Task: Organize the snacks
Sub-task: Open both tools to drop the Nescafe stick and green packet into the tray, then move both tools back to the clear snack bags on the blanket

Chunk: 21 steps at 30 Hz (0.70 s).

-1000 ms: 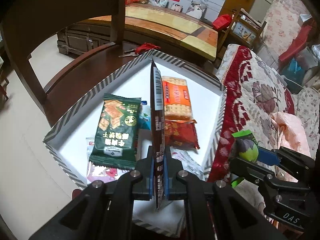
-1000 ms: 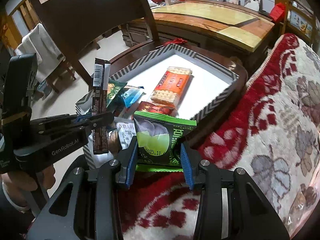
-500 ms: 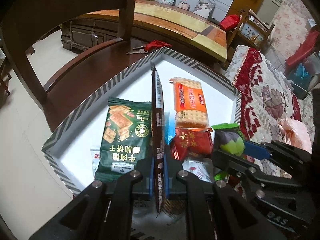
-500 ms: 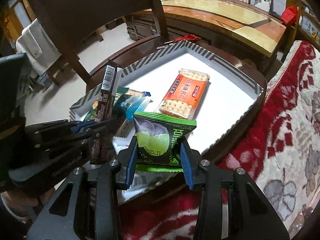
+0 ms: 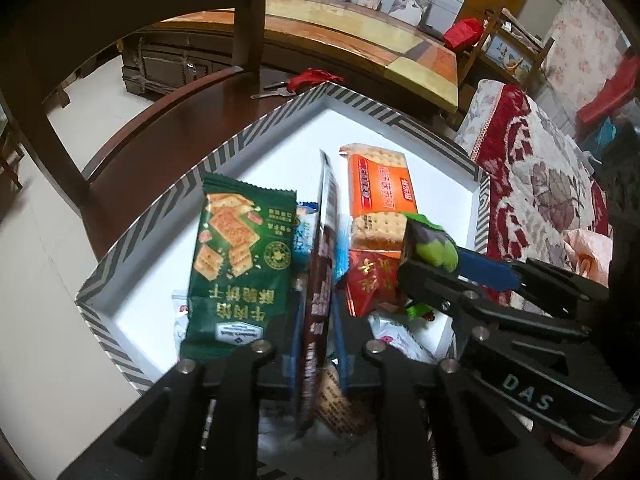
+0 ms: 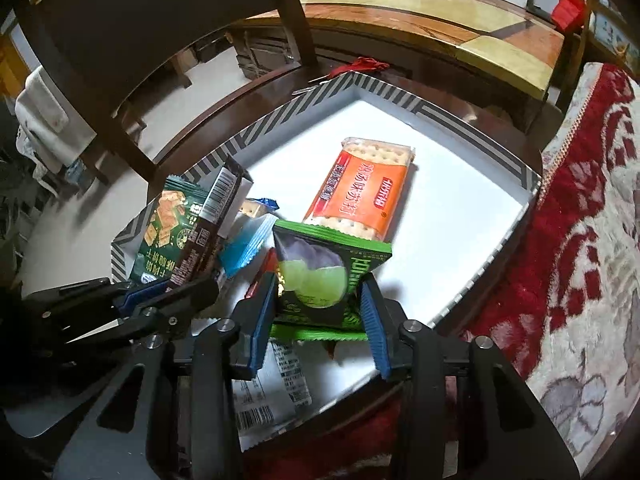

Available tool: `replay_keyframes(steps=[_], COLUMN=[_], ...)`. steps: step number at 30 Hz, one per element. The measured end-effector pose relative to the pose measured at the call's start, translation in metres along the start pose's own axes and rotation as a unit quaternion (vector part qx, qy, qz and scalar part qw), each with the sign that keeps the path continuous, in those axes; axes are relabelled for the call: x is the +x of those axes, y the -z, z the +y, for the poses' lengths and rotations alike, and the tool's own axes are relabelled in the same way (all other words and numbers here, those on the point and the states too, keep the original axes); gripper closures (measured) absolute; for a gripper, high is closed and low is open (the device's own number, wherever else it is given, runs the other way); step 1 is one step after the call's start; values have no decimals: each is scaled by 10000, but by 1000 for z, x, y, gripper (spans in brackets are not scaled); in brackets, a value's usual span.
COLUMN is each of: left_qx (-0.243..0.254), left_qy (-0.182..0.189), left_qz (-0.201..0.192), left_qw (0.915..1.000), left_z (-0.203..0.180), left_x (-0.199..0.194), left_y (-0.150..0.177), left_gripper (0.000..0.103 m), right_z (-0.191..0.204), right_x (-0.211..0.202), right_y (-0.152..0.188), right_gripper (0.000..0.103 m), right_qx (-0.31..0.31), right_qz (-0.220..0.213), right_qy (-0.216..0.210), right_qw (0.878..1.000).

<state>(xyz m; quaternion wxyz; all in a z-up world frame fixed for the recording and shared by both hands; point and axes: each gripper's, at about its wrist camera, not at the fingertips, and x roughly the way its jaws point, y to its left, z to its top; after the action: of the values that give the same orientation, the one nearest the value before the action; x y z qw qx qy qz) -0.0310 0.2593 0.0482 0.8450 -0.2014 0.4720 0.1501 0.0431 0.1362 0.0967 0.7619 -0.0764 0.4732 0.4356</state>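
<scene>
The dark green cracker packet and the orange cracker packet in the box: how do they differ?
The dark green cracker packet is opaque with printed cracker pictures; the orange cracker packet shows real crackers through clear ends. The green one lies on other snacks near the box's near end; the orange one lies flat on the white floor, farther in. Both lie loose, held by no jaws.
</scene>
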Motion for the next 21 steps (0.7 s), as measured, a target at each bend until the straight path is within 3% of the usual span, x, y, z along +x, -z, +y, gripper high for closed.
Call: replay_keyframes(steps=[3,5,8,18,21], left_qx=[-18,-107,-254,-60,89], left_qy=[-83,-90,-8,-85,-51], left_qz=[-57,-83,-160,-401,-422], left_qw=[9999,9999,9995,9991,9991], left_z=[-1,3,10,-9,-22], left_x=[-3,-7,-13,-34,-38], left_y=[0,0,1,7,10], left_gripper=[72,56,41,35,29], right_z=[-5,-8,-11,-16,-23], right_x=[-6,-10,-18,-60,-73], right_y=[4,5,6,41,54], right_gripper=[58,58,58,54,54], right_qx=[138,191,262,393,440], right_qz=[-67,-126,-202,-533,-599], right_qy=[-30,-47,-74,-166,-147], right_qw=[9999,9997,9994,9977,9971])
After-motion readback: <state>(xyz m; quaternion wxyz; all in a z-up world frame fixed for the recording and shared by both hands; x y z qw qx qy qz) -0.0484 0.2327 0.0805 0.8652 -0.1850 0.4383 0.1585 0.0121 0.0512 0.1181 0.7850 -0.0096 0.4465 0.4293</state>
